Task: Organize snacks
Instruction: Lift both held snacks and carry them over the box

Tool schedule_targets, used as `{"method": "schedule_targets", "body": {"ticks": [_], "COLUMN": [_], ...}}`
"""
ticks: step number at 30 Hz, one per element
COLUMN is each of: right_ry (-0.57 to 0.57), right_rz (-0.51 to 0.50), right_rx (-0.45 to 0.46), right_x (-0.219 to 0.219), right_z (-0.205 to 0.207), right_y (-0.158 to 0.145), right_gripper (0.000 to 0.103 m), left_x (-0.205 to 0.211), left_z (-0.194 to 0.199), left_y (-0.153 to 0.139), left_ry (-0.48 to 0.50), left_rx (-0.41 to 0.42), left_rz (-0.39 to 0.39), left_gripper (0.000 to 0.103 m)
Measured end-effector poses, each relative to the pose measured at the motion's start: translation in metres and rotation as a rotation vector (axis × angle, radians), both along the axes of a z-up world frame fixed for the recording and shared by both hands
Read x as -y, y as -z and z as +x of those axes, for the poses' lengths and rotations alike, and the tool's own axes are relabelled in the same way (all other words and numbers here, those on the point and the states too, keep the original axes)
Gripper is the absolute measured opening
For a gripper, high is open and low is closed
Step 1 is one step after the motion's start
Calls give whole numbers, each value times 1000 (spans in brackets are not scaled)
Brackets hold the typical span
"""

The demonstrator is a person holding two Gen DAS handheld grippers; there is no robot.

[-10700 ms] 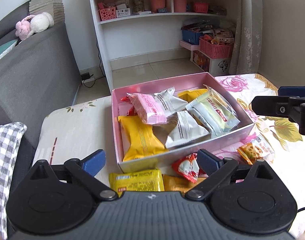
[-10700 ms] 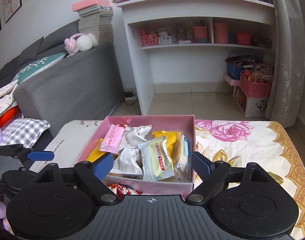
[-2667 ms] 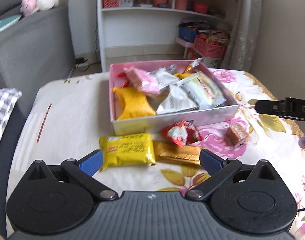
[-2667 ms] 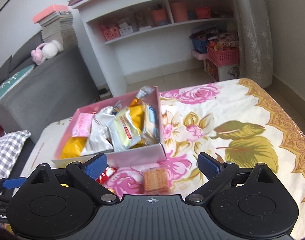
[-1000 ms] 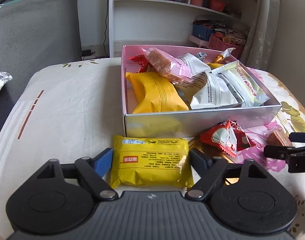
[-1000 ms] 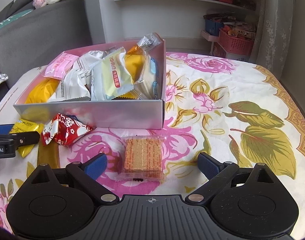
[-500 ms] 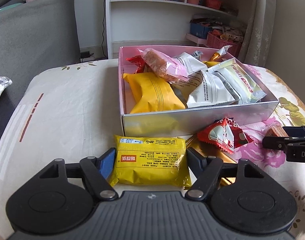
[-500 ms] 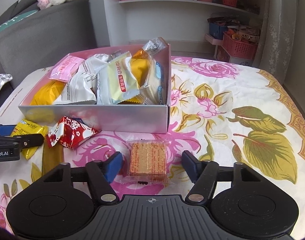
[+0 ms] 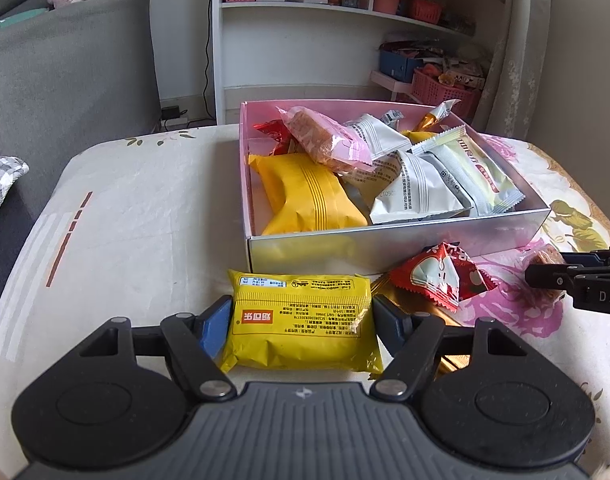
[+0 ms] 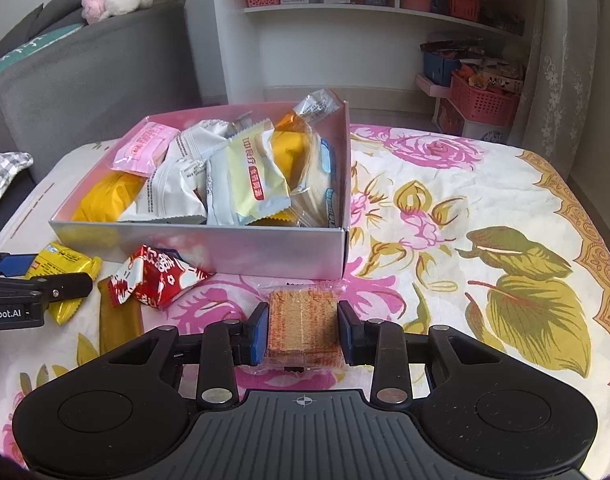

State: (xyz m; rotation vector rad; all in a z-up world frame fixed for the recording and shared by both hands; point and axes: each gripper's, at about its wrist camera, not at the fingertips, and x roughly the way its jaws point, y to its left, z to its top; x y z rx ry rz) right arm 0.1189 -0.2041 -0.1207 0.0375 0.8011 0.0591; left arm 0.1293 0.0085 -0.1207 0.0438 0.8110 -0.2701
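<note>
Landmark: shallow pink-lined cardboard box with silvery outer walls [image 9: 397,246], sitting on the floral-print cloth-covered table [image 10: 485,200] and piled with wrapped snacks.

Change over the last second: both sets of jaws went from wide open to closed onto a packet each. Reads as a simultaneous pick, so two of the four loose snacks were about to go into the box.

Still loose in front of the box's near wall:
- flat gold foil bar [image 10: 119,320], partly under the others
- red-and-white crinkled snack pouch [image 9: 441,276], on top of the gold bar

Left gripper [image 9: 301,322]: low over the table, just in front of the box's near-left corner, pointing at the box. Blue pads [image 9: 215,330] pressed on both short sides of the yellow rectangular plastic snack packet [image 9: 301,320]. Clenched on it; packet still looked to be resting on the cloth.

Right gripper [image 10: 303,330]: just in front of the box's near-right corner, same low level pose. Pads against both sides of the clear-wrapped square brown wafer biscuit pack [image 10: 303,326]. Grasp looked seated, though pad contact on the far side was hard to confirm through the loose wrapper edge.

Neither packet was lifted yet.
</note>
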Motion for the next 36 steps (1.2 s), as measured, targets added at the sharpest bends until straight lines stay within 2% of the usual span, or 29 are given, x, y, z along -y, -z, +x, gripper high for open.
{"method": "schedule_targets", "body": {"ticks": [10,29,36], "right_ry": [11,51,100], "right_rz": [22,101,194], "right_rx": [-2,69,89], "right_x": [2,8,11], "right_z": [-1,16,40], "right_y": [-13,-44,-53], "right_gripper": [33,33,33], "left_x": [-7,-1,17], "left_z": [-2,6,18], "left_y": [-13,-41,-43], "left_ry": [-21,-58,-31], "left_rx": [-6,64,86], "left_rz": [-28,-115,-79], "left_gripper": [70,70,70]}}
